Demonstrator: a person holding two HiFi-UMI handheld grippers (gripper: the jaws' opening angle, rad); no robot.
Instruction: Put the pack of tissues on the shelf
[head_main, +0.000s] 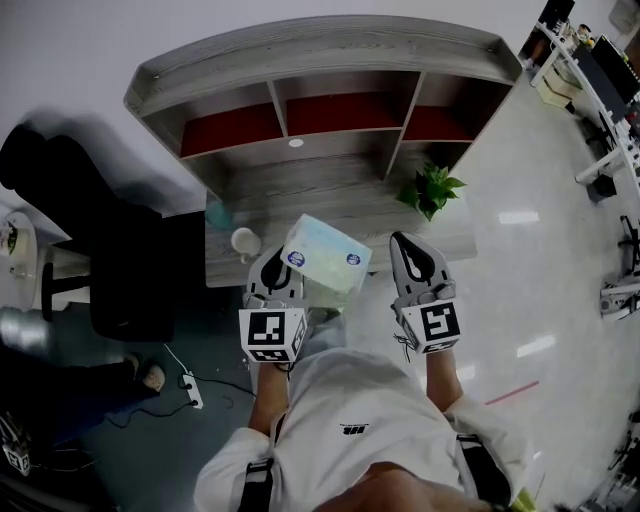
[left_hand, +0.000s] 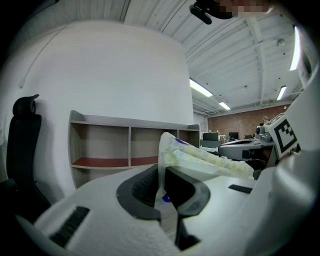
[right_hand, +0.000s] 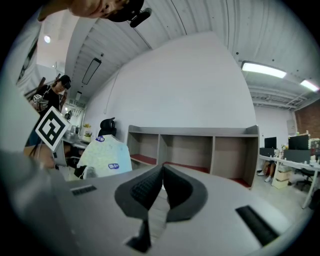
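Note:
The pack of tissues (head_main: 325, 254), pale blue-white plastic with blue round labels, hangs in the air over the desk's front edge. My left gripper (head_main: 276, 262) is shut on its left edge; in the left gripper view the wrapper (left_hand: 200, 154) is pinched between the jaws and sticks out to the right. In the right gripper view the pack (right_hand: 106, 156) shows at left. My right gripper (head_main: 416, 248) is shut with nothing in it, beside the pack on its right. The wooden shelf (head_main: 330, 105), with three open compartments and red floors, stands at the back of the desk.
On the grey desk (head_main: 300, 200) stand a white cup (head_main: 244, 241), a bluish-green thing (head_main: 218, 213) and a potted green plant (head_main: 431, 188). A black office chair (head_main: 120, 270) is at the desk's left. A power strip (head_main: 190, 390) lies on the floor.

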